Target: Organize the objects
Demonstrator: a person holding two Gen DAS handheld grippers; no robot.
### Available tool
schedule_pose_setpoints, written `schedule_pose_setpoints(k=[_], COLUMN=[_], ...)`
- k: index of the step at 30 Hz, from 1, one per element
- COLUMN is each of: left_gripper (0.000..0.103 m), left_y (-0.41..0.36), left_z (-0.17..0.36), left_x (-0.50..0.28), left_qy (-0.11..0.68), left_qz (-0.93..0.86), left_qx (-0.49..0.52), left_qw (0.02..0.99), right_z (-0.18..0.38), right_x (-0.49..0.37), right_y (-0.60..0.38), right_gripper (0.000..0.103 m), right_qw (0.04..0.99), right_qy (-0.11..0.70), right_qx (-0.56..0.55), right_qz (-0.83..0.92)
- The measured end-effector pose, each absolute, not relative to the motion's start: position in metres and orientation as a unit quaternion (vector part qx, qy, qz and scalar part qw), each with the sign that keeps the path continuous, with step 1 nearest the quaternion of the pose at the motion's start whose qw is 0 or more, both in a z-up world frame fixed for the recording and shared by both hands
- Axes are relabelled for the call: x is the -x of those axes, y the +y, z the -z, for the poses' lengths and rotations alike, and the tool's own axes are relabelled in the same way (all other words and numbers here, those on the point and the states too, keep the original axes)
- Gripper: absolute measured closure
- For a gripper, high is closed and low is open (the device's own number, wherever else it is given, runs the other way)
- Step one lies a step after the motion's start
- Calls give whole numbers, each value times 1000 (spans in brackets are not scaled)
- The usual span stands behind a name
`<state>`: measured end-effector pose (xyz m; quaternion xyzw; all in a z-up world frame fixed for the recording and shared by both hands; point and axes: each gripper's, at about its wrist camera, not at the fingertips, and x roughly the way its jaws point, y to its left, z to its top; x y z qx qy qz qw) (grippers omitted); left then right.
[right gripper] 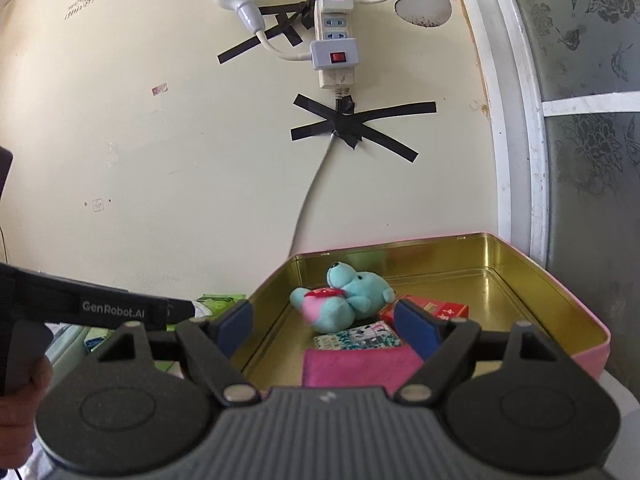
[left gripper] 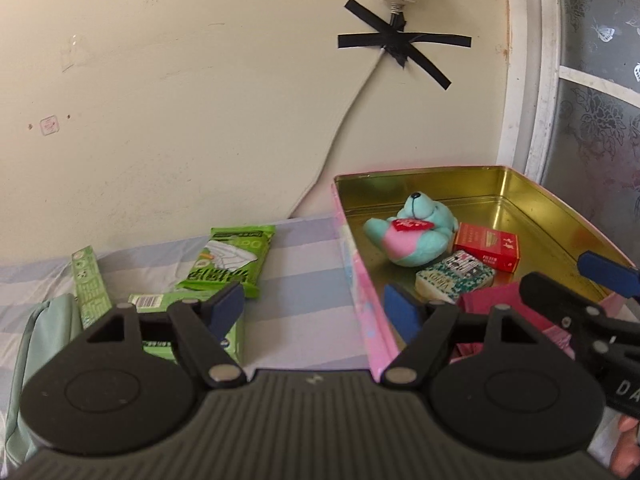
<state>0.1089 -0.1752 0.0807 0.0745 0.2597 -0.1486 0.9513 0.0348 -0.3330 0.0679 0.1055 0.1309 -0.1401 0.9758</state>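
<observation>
1. Both sets of fingers were open w/ nothing between them: left gripper [left gripper: 316,312] over the tin's left wall, right gripper [right gripper: 328,326] above the pink folded cloth [right gripper: 356,366].
2. Pink rectangular metal tin w/ gold inside [right gripper: 560,320] already held the teal plush bear [right gripper: 344,296], red card box [right gripper: 436,308] and patterned box [right gripper: 356,338], probably as the collecting spot.
3. Green snack packets [left gripper: 228,260] lay outside on the striped bed sheet [left gripper: 312,280].
4. Tin's far right half was bare, plenty of room; its raised walls need clearing.
</observation>
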Motion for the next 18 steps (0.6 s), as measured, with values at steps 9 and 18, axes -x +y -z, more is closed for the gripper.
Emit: schedule_pose_setpoints(k=[9,18], left_gripper=[23,23], left_y=[-127,-102], left_z=[-67,-62], left_x=[-96,-81], left_qy=[276,283], left_qz=[115,124], left_qx=[-52,-31], left_qw=[953,950], right_z=[-80,-74], right_x=[-30,-24], right_y=[-287,-259], right_gripper=[22,22], right_qw=[982,981], right_qy=[128,128], right_qx=[-91,-101], right_qz=[106,104])
